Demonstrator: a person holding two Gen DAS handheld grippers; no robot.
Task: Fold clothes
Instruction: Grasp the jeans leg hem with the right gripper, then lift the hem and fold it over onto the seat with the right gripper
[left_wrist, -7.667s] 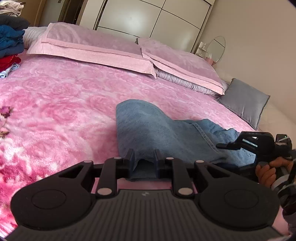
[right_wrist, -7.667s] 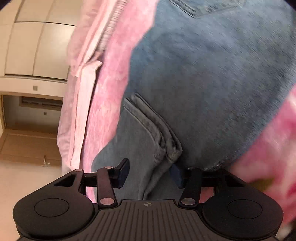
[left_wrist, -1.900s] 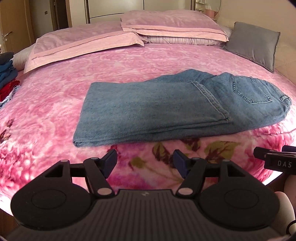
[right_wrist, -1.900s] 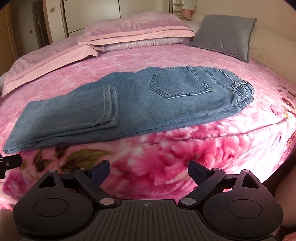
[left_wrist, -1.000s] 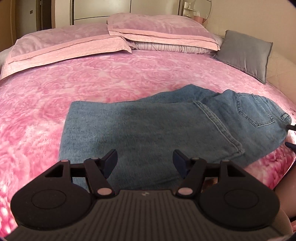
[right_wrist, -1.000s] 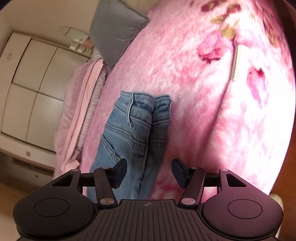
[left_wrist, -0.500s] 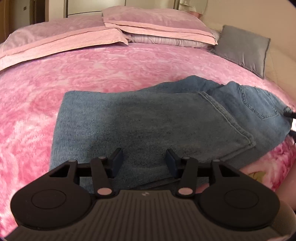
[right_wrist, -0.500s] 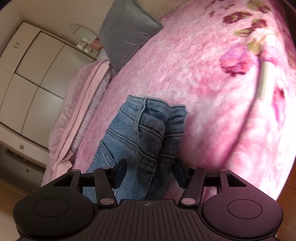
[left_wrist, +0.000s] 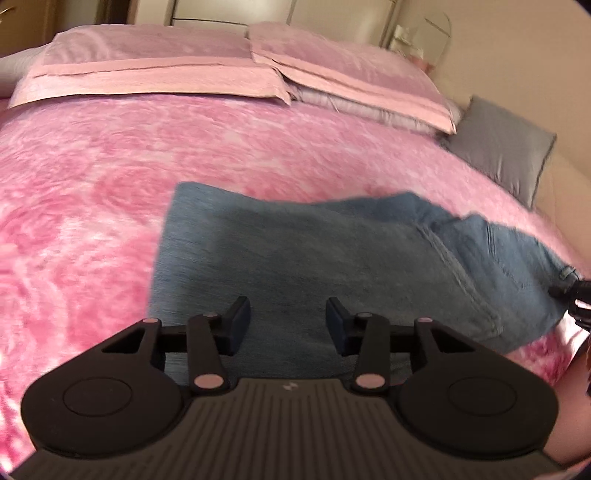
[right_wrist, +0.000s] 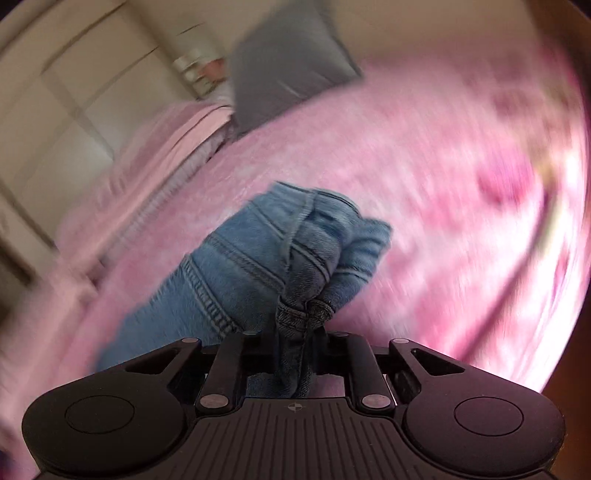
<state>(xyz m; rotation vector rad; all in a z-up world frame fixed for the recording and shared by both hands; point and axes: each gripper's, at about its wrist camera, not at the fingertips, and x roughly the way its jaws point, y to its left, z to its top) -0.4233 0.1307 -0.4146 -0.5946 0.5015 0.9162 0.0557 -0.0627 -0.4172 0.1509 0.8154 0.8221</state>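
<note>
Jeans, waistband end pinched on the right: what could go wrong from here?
The right gripper is shut on only a bunched bit of the jeans at the waistband, so the denim could slip out. The left gripper is open above the folded legs, holding nothing; a pull from the right alone might drag the fold askew across the pink blanket.

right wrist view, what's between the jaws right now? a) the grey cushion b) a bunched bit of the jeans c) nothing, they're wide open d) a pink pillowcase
b: the right gripper has its jaws closed on a bunched fold of the jeans, while the grey cushion lies far back on the bed.
</note>
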